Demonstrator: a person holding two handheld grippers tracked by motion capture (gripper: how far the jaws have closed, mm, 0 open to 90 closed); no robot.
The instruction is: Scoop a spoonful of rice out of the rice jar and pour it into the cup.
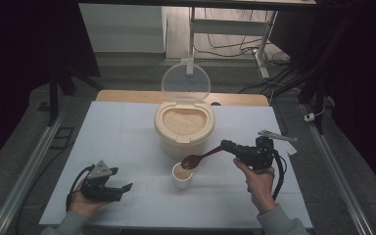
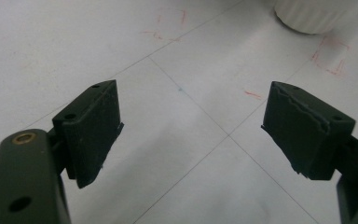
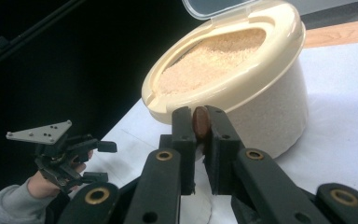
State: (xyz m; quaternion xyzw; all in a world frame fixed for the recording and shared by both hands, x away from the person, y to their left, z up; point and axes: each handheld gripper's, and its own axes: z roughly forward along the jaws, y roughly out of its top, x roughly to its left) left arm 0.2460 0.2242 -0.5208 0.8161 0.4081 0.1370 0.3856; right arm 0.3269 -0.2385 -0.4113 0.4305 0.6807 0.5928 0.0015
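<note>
1. The cream rice bin [image 1: 183, 128] stands at the middle of the white surface [image 1: 122, 142], its clear round lid [image 1: 185, 82] tipped up and back; pale rice grain fills it nearly to the rim
2. A small white cup [image 1: 181, 176] sits just in front of the bin, nearer the person; what it contains cannot be made out
3. The right claw [image 1: 223, 145] is pressed together on the handle of a brown wooden spoon [image 1: 200, 157]; in the right gripper view the handle end [image 3: 201, 122] is pinched between the two black jaws
4. The spoon bowl hangs over the far rim of the cup, between cup and bin
5. The left claw [image 1: 126, 188] rests low on the surface at the left, well apart from cup and bin, jaws spread wide with bare surface between them
</note>
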